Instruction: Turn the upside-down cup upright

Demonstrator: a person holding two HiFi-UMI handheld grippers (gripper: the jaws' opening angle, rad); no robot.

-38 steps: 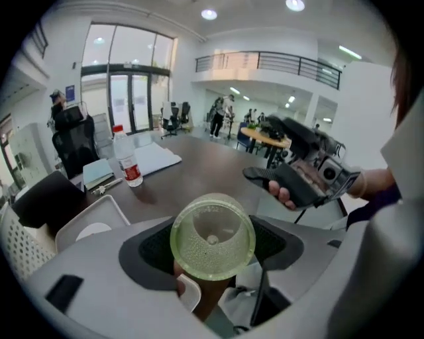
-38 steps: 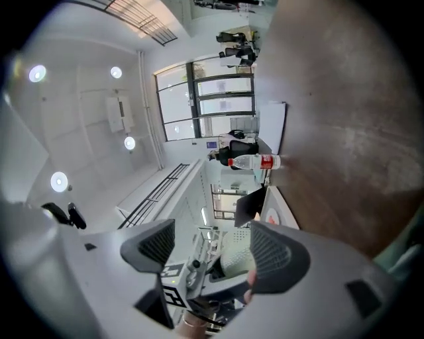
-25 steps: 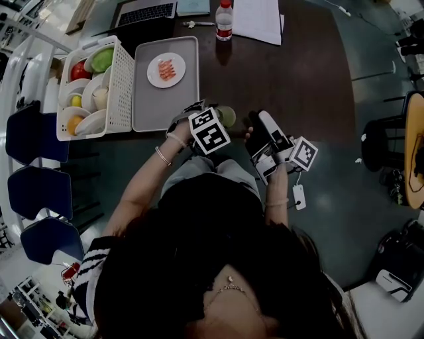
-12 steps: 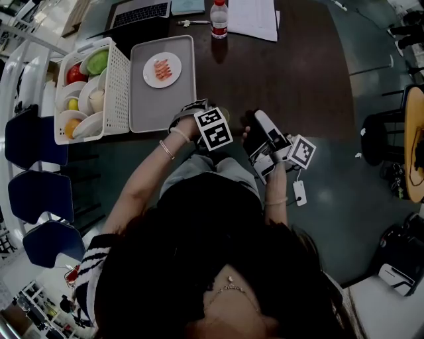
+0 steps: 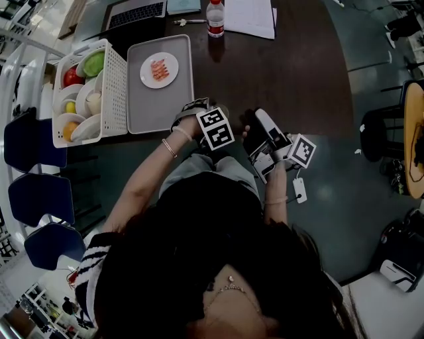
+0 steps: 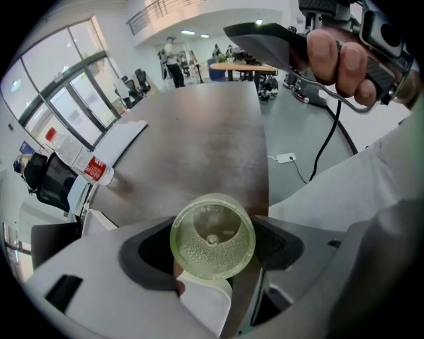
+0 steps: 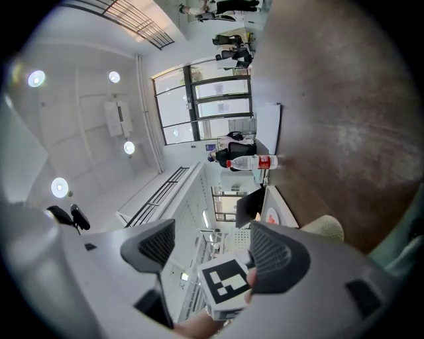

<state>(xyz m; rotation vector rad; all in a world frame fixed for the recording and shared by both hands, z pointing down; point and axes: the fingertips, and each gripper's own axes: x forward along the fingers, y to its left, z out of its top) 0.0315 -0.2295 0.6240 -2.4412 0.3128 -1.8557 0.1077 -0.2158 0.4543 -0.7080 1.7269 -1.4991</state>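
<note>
A pale green translucent cup (image 6: 212, 235) sits end-on between the jaws of my left gripper (image 6: 213, 240), which is shut on its sides just above the near edge of the dark brown table (image 6: 205, 145). In the head view the left gripper (image 5: 222, 114) is at the table's near edge and its marker cube hides most of the cup. My right gripper (image 5: 255, 124) hovers just to the right. In the right gripper view its jaws (image 7: 212, 248) are open and hold nothing. That view shows the cup's rim (image 7: 324, 228) past the right jaw.
A white basket (image 5: 112, 86) with bowls and fruit stands at the left, beside a grey tray (image 5: 156, 102) bearing a plate of food (image 5: 159, 69). A water bottle (image 5: 214, 18), a laptop (image 5: 136, 12) and papers (image 5: 250, 16) lie at the far edge. Blue chairs (image 5: 30, 142) are left.
The left gripper has turned and shifted slightly while keeping hold of the cup, and less of the cup shows beside its marker cube. The right gripper has barely moved.
</note>
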